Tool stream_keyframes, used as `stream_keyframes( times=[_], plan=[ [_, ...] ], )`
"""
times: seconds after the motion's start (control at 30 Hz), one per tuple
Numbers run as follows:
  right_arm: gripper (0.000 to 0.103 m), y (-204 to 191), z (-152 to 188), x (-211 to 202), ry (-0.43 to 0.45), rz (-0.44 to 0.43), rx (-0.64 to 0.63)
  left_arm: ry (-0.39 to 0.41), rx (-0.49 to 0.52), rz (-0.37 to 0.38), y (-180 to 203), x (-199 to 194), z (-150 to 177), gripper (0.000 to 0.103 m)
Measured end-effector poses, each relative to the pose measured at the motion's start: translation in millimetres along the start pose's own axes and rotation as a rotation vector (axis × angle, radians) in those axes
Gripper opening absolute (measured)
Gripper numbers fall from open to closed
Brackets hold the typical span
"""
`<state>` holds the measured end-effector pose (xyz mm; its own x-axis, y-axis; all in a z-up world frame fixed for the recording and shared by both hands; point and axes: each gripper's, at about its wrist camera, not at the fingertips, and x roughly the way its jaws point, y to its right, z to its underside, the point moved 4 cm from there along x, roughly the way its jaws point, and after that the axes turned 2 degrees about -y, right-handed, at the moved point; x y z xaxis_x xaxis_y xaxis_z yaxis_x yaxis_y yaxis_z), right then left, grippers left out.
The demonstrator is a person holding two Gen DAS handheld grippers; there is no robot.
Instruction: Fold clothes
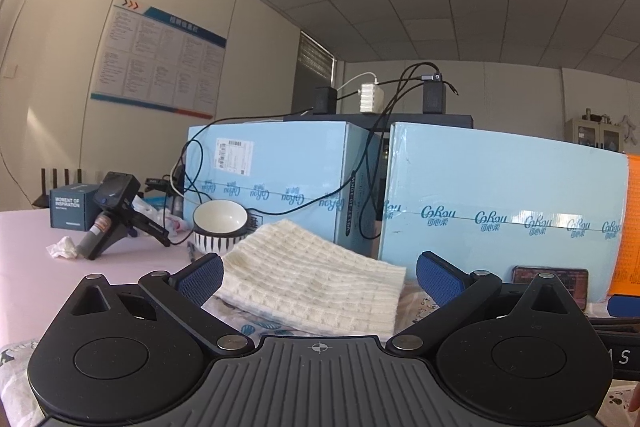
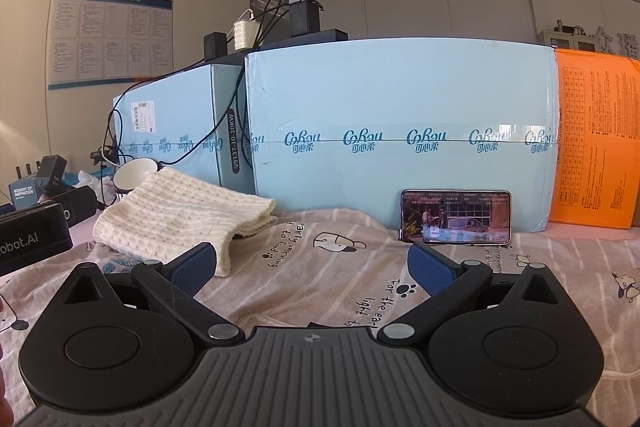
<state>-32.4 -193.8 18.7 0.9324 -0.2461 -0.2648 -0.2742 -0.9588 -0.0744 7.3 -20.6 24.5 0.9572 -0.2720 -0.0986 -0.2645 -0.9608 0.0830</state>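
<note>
A folded cream knit garment [image 1: 316, 283] [image 2: 180, 219] lies on a beige printed garment [image 2: 328, 267] [image 1: 256, 323] with cartoon dogs and writing, spread over the table. My left gripper [image 1: 318, 277] is open, its blue pads on either side of the knit piece's near edge, nothing held. My right gripper [image 2: 310, 267] is open above the printed cloth, with the knit piece's corner just beside its left pad [image 2: 192, 271]. The left gripper's black body [image 2: 36, 227] shows at the right wrist view's left edge.
Large light-blue cartons [image 2: 400, 131] [image 1: 500, 211] wall off the back, with an orange box [image 2: 596, 143] at the right. A phone [image 2: 456, 217] playing video leans on a carton. A striped bowl [image 1: 220, 225], a black handheld device [image 1: 116, 211], crumpled tissue [image 1: 62, 247] and cables sit at the left.
</note>
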Motion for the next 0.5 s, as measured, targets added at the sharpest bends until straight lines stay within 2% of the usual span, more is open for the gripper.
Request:
stream_keyframes(
  times=[0.3,0.5],
  plan=[
    [0.103,16.0,-2.5,-30.0,0.019,0.021,0.017,0.015,0.015,0.109,19.8,-8.0,4.5,0.103],
    [0.103,53.6,-2.3,-65.6,0.046,0.150,0.066,0.052,0.011,0.210,39.6,-11.9,3.7,0.103]
  ],
)
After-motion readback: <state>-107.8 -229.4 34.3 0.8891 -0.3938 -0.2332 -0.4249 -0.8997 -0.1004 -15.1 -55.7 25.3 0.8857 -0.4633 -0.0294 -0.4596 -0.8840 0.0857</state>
